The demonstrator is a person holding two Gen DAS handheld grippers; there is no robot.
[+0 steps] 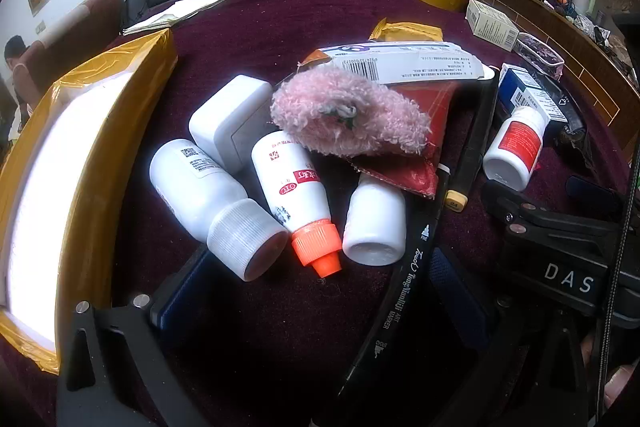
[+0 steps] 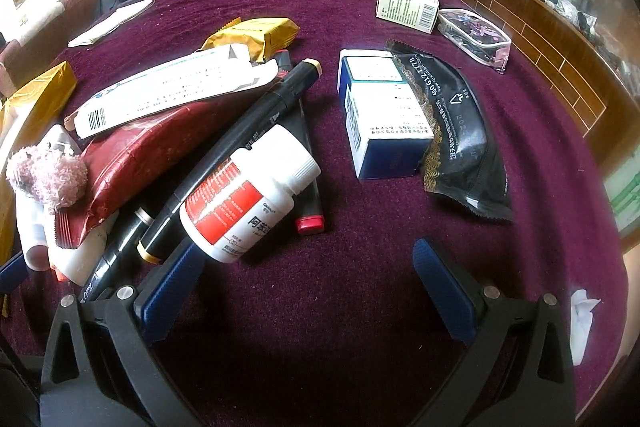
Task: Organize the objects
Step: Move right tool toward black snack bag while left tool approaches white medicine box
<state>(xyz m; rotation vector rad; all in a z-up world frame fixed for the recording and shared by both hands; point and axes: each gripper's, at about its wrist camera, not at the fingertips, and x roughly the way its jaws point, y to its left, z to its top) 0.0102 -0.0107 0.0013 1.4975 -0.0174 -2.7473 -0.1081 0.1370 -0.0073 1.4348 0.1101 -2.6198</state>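
The left gripper (image 1: 316, 291) stands wide apart with nothing between its blue-padded fingers (image 1: 180, 291), poised over a heap of small goods on the plum-coloured velvet tablecloth (image 2: 400, 227). The landmark of that heap is a fluffy pink woolly pouch (image 1: 352, 115) lying on a glossy red foil packet (image 1: 404, 167). Just in front of the pouch lie three plastic bottles side by side: a white bottle with a ribbed translucent cap (image 1: 212, 199), a white bottle with an orange nozzle cap (image 1: 292, 195) and a small plain white bottle (image 1: 376, 223). A white rectangular plastic case (image 1: 230, 119) rests just to the left of the pouch, a long white printed carton with a barcode (image 1: 400, 61) behind it, and a black art marker with white lettering (image 1: 404, 275) runs along its right.

The right gripper (image 2: 312, 291) is likewise spread wide and empty (its left finger sits just beside a white pill bottle with a red label (image 2: 244, 199), though I cannot tell whether they touch). Farther right of the pouch sit a blue-and-white cardboard box (image 2: 384, 115) and a black foil sachet (image 2: 460, 139), touching each other.
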